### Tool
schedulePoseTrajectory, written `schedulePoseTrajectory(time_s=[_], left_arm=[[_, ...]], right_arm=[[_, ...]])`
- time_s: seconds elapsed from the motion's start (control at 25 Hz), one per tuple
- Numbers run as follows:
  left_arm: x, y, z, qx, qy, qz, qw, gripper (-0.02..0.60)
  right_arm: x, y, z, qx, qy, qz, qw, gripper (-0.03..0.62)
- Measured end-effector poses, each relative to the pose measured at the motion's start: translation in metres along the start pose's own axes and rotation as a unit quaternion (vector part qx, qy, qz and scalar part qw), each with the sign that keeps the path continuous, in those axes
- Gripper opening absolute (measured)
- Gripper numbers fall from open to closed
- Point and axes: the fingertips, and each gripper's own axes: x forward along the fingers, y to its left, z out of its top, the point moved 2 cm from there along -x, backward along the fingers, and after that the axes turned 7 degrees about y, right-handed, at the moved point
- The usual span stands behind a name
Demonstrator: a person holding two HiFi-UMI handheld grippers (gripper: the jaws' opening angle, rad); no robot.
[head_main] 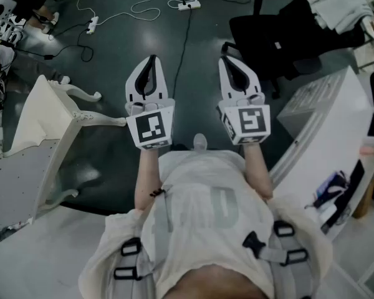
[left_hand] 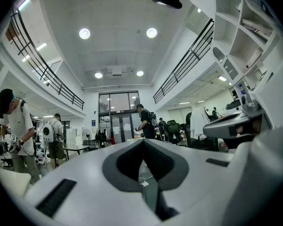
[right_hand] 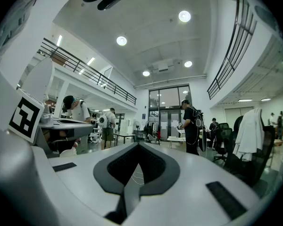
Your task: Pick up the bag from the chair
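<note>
Both grippers are held out level in front of the person, over the dark floor. My left gripper point(head_main: 152, 61) point(left_hand: 143, 142) is shut with nothing between its fingertips, and so is my right gripper point(head_main: 227, 60) point(right_hand: 138, 147). A black office chair point(head_main: 262, 39) stands ahead and to the right of the right gripper, well apart from it. A dark bulky shape, possibly the bag point(head_main: 311, 18), lies at the far right beside the chair, with a white garment point(head_main: 340, 6) on top. Both gripper views look out level across a large hall and show no bag.
A white ornate chair point(head_main: 47, 126) lies tipped at the left. A white desk point(head_main: 330, 129) runs along the right. Cables and a power strip point(head_main: 189, 5) lie on the floor ahead. Several people point(right_hand: 191, 126) stand in the hall.
</note>
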Motion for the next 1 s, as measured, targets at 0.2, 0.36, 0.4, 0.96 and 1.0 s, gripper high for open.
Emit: schedulePoseTrajectory(time_s=[0.2,0.36,0.4,0.96,1.0], left_arm=[[0.005,-0.004,0.002,-0.002,-0.004,-0.010,0.9999,0.006],[0.010,-0.007,0.000,-0.009,0.001,-0.015,0.9999,0.006],[0.011,-0.008,0.000,-0.009,0.002,-0.015,0.9998,0.006],[0.043,-0.013,-0.010,-0.019,0.022,-0.033,0.9990,0.006],[0.047,-0.013,-0.008,-0.018,0.020,-0.034,0.9991,0.006]], right_arm=[[0.001,-0.007,-0.002,-0.002,0.000,-0.006,1.000,0.005],[0.001,-0.017,-0.008,-0.002,0.000,-0.009,1.000,0.005],[0.001,-0.018,-0.009,0.002,0.001,-0.010,1.000,0.005],[0.009,-0.049,-0.022,0.040,0.016,-0.025,0.999,0.005],[0.010,-0.052,-0.023,0.037,0.019,-0.024,0.999,0.005]])
